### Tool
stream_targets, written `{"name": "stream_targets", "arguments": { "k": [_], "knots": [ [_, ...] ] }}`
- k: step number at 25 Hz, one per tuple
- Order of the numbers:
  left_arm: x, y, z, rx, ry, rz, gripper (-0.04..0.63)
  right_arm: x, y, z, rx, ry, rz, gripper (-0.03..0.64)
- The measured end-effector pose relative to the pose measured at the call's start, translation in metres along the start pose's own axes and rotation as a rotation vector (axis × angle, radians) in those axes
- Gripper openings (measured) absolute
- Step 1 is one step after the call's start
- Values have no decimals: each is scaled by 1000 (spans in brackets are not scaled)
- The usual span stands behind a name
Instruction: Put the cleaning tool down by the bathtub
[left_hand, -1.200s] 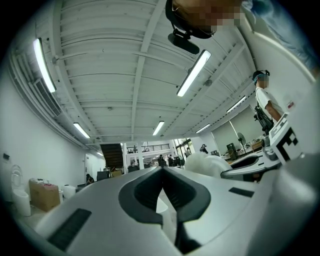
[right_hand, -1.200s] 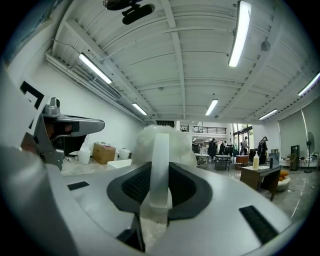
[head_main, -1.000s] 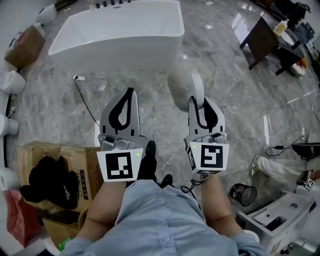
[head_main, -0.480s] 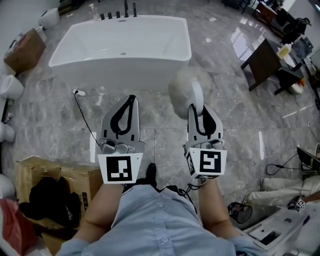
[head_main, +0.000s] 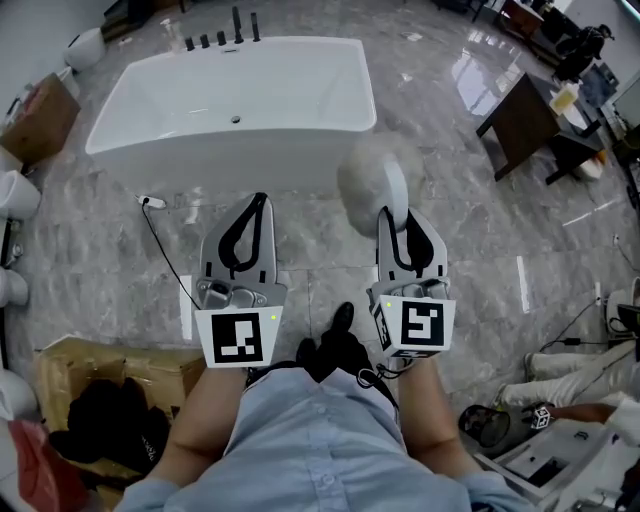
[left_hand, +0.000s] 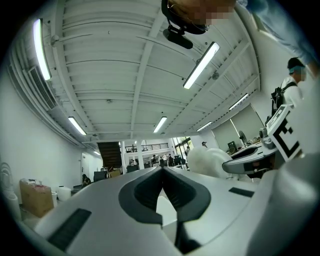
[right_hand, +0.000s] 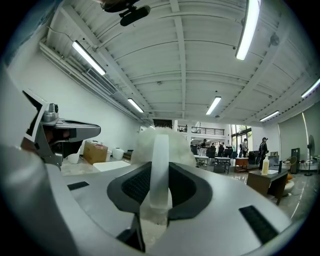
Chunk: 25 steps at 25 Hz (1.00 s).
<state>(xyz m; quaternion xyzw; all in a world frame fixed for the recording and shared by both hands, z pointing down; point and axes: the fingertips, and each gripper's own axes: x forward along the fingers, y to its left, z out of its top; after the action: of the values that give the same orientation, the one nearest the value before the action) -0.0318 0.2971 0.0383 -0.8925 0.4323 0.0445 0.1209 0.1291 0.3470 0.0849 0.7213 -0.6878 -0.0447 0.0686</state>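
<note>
- The cleaning tool (head_main: 370, 180) has a round, fluffy pale head and a flat, translucent handle. It is clamped in the right tongs (head_main: 397, 218) over the floor, near the bathtub's corner.
- The bathtub (head_main: 230, 165) is white and smooth with rounded corners. The marble floor (head_main: 310, 255) is grey and glossy. A cardboard box (head_main: 110, 362) stands at the left.
- The left tongs (head_main: 260, 200) are closed together and empty. Both tongs point forward, side by side.

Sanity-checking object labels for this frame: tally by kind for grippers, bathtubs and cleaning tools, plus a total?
Grippers: 2 (left gripper, jaws together and empty; right gripper, closed on the tool's handle)
Bathtub: 1
Cleaning tool: 1
Total: 4
</note>
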Motion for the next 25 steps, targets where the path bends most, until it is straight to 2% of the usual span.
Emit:
{"name": "stream_targets", "arguments": {
  "k": [6, 11, 18, 25],
  "knots": [
    [44, 0, -22, 19, 27, -5, 15, 40, -26, -15, 17, 0, -11, 100],
    [103, -5, -43, 29, 42, -10, 15, 88, -62, -31, 40, 18, -25, 100],
    [200, -10, -65, 42, 89, -5, 17, 171, -120, -45, 67, 46, 5, 100],
    [280, -6, -73, 62, 95, 31, 15, 238, -167, -45, 60, 37, 50, 100]
  ]
}}
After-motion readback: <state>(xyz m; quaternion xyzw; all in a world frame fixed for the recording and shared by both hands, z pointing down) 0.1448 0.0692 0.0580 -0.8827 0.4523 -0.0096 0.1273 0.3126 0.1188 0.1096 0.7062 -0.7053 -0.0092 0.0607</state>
